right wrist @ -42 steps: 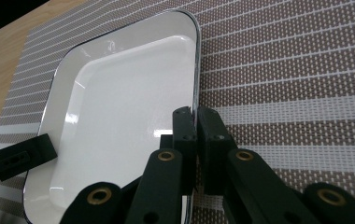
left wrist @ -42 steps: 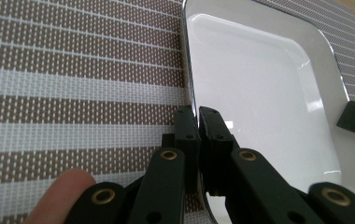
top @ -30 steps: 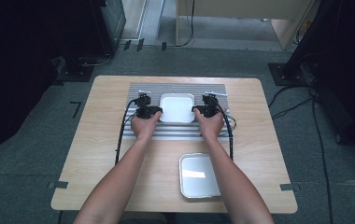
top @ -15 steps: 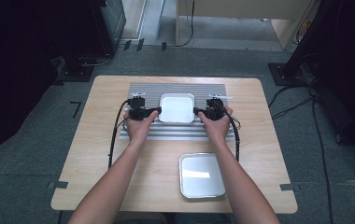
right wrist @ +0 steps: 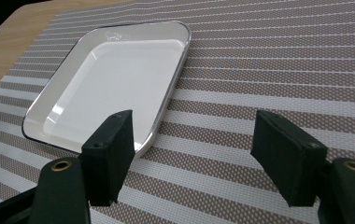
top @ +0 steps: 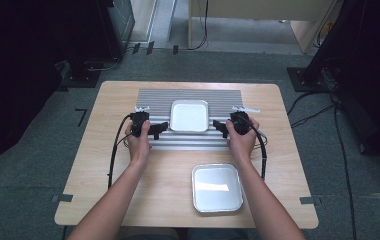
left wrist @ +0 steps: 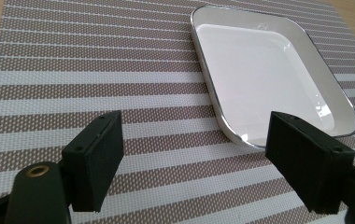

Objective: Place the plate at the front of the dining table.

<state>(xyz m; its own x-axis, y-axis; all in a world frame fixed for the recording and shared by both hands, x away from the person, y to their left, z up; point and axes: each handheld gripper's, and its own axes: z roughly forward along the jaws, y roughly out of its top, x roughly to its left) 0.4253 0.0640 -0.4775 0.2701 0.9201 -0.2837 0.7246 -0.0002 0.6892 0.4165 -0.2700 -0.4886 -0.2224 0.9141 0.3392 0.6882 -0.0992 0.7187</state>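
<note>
A white square plate (top: 189,116) lies flat on a grey striped placemat (top: 228,100) at the middle of the wooden table. My left gripper (top: 160,128) sits just off the plate's left side, open, with only the mat between its jaws (left wrist: 196,135); the plate (left wrist: 269,79) lies ahead to the right. My right gripper (top: 219,127) sits off the plate's right side, also open with nothing between its fingers (right wrist: 196,126); the plate (right wrist: 115,79) lies ahead to the left. Both pairs of jaws have just been opening. Neither touches the plate.
A second square tray (top: 217,187), shiny and metal-rimmed, lies on the bare wood near the table's front edge, beside the right forearm. Cables trail from both grippers across the table (top: 123,180). Dark floor and furniture surround the table.
Both grippers have drawn away from the plate's sides, the left one leftward and the right one rightward, and their jaws have opened. The plate stays on the mat.
</note>
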